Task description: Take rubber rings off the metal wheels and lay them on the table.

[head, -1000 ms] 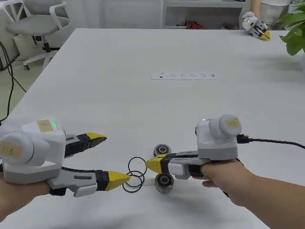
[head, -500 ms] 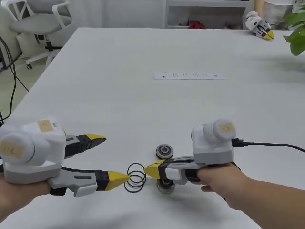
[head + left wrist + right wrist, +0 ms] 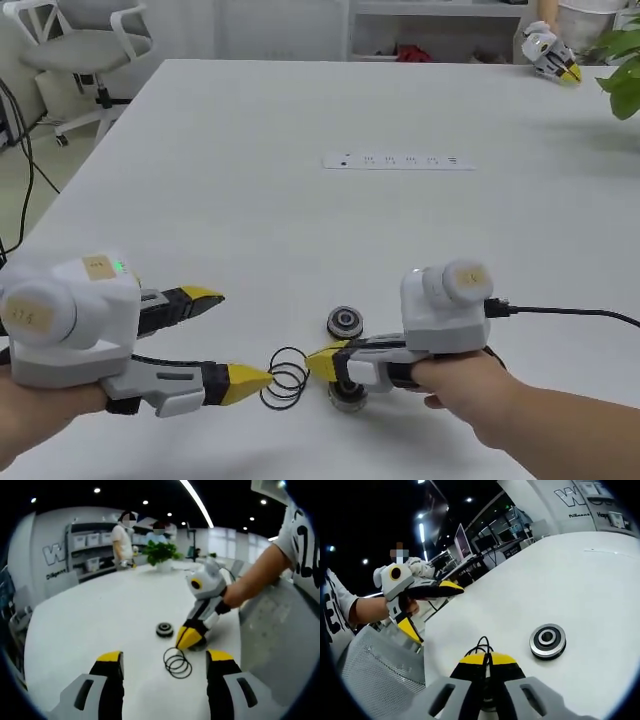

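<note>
Your left gripper (image 3: pixel 222 338) hangs wide open over the pale grey tabletop (image 3: pixel 300 210), close to the near edge & toward the left edge. There's nothing between its yellow-tipped jaws. Your right gripper (image 3: pixel 320 362) is closed, yellow tips pressed together, pointing toward the left edge at the other gripper's lower jaw.

The thin black rubber rings (image 3: pixel 285 376), approx 3 overlapping loops, lie flat on the tabletop between the two grippers, near the near edge. The right gripper's tips meet the pile on its right-edge side. In the right gripper view a black loop shows just past the tips, but you can't tell whether a ring is pinched or only lying there. The left gripper's lower tip sits just beside the pile on the left-edge side, not gripping it. In the left gripper view the rings lie ahead of the open jaws.

A small round silver metal wheel w/ dark centre (image 3: pixel 344 322) lies flat just beyond the right gripper, toward the far edge & apart from the rings. A second metal wheel (image 3: pixel 347 393) sits under the right gripper's jaws, partly hidden.

A white power strip (image 3: pixel 398 160) lies further toward the far edge. A black cable (image 3: pixel 560 313) runs from the right gripper toward the right edge.
</note>
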